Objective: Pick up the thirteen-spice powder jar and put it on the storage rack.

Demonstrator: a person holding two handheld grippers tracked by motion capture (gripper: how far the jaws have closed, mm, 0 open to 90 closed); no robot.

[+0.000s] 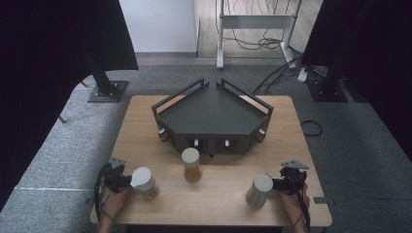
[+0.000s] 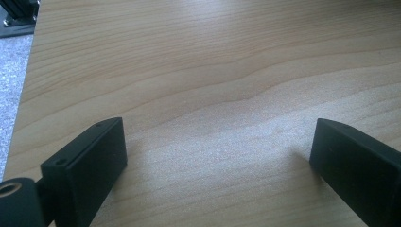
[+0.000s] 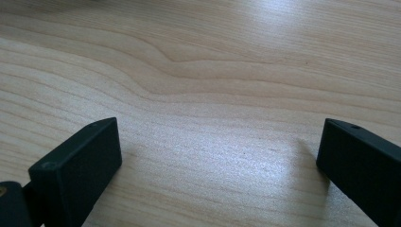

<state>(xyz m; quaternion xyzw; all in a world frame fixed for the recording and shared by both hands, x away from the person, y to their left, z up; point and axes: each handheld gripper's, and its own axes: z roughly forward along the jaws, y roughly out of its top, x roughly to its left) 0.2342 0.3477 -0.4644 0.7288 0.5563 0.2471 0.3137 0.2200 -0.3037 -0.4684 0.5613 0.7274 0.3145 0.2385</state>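
Both the left gripper and right gripper gape empty, so a careless reach could topple the near jars.

This looks like a lab recording booth: a light wooden table stands on grey carpet, flanked by black curtains on black stands, with loose cables trailing behind it.

White-lidded amber jars stand on the pale wood-grain table by a black tray.
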